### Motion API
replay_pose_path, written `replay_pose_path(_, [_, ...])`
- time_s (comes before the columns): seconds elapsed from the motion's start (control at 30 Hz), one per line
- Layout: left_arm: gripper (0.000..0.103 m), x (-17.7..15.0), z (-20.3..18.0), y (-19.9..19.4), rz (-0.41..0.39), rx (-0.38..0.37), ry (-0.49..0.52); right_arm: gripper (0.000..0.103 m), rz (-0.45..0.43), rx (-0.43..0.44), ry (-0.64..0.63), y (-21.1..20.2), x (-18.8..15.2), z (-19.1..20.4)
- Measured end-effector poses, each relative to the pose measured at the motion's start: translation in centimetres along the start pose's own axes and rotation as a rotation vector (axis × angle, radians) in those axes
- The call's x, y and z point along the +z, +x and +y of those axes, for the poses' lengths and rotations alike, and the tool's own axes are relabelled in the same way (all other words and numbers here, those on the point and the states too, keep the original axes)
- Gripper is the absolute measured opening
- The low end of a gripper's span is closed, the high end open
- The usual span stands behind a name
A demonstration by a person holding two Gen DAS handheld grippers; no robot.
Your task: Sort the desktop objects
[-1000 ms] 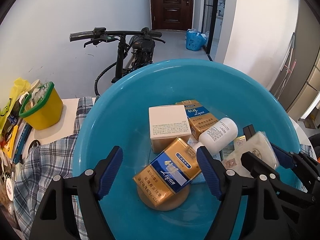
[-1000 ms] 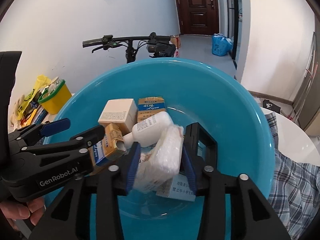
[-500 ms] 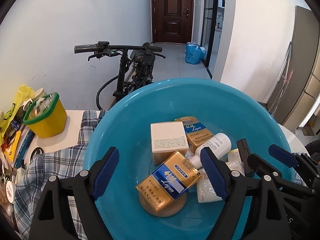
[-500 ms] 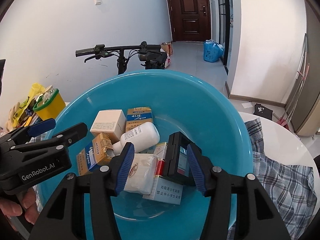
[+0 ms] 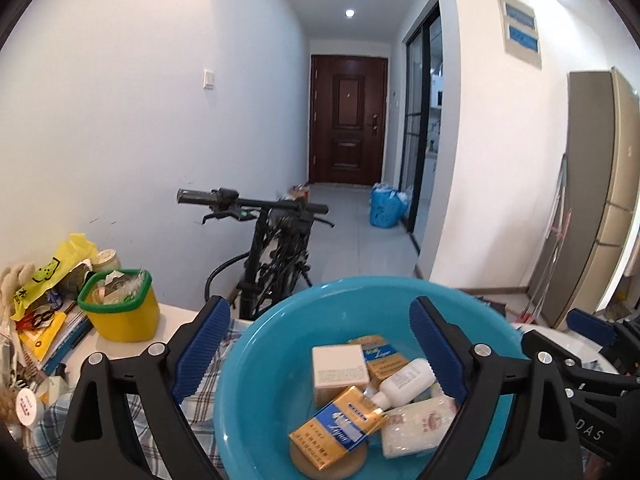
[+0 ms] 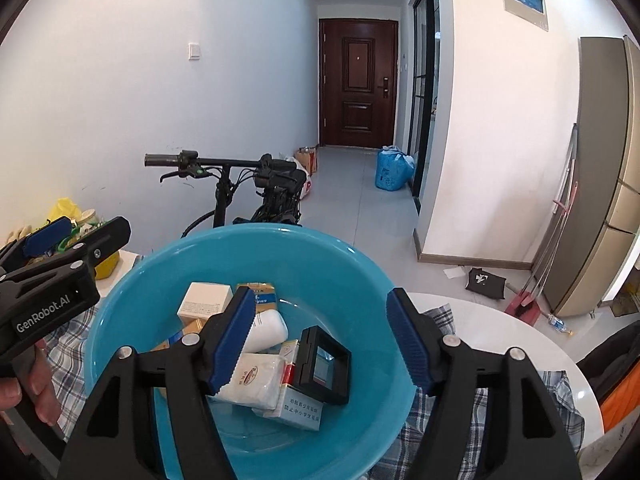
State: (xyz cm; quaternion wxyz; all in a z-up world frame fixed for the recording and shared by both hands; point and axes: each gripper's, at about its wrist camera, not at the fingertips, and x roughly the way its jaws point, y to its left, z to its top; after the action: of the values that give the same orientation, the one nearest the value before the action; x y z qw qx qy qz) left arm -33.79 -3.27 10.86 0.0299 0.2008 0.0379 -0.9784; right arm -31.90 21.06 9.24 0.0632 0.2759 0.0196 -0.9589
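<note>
- The left gripper (image 5: 320, 344) and right gripper (image 6: 320, 340) have just been opening; both are spread wide, with nothing pinched.
- All the small things lie in the blue bowl (image 5: 256, 360).
- Only the right view shows the black box (image 6: 324, 364) (left shows the gold pack (image 5: 340, 424)).

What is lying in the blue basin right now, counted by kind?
Cigarette packs: 3
White box: 1
White bottle: 1
Tissue pack: 1
Black case: 1
Round wooden disc: 1
Total in view: 8
</note>
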Motion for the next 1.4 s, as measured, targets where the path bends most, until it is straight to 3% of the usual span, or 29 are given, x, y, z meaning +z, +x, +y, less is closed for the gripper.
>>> replay_pose_path(0.03, [0.103,0.2,0.2,-0.7,-0.029,-0.012,-0.015,0.067,-0.022,0.008,0.004,-0.6,0.2,-0.1])
replay_pose_path(0.23, [0.103,1.5,-0.1,-5.1,-0.228,0.014,0.015,0.071,-0.195,0.039,0.004,-4.7,1.4,-0.2])
replay_pose_path(0.3, [0.103,1.7,-0.3,-6.5,-0.283,0.020,0.032,0.099,-0.268,0.045,0.005,-6.1,1.6,-0.1])
replay_pose_path(0.43, [0.103,2.2,-0.5,-9.2,-0.365,-0.004,0.045,0.103,-0.409,-0.005,0.007,-8.5,1.7,0.2])
replay_pose_path(0.67, [0.103,2.6,-1.0,-11.4,-0.407,-0.016,0.039,0.103,-0.409,-0.030,0.016,-8.6,2.6,0.4])
replay_pose_path(0.9, [0.103,2.6,-0.6,-10.4,-0.365,-0.016,0.018,0.103,-0.404,-0.040,0.015,-9.5,2.2,-0.6])
replay_pose_path(1.2, [0.103,2.6,-0.6,-11.0,-0.386,-0.011,0.023,0.103,-0.414,-0.039,0.019,-10.0,2.2,-0.9])
replay_pose_path(1.4, [0.103,2.4,-0.5,-10.0,-0.323,-0.066,-0.019,0.103,-0.400,-0.042,0.004,-10.1,2.3,-0.7])
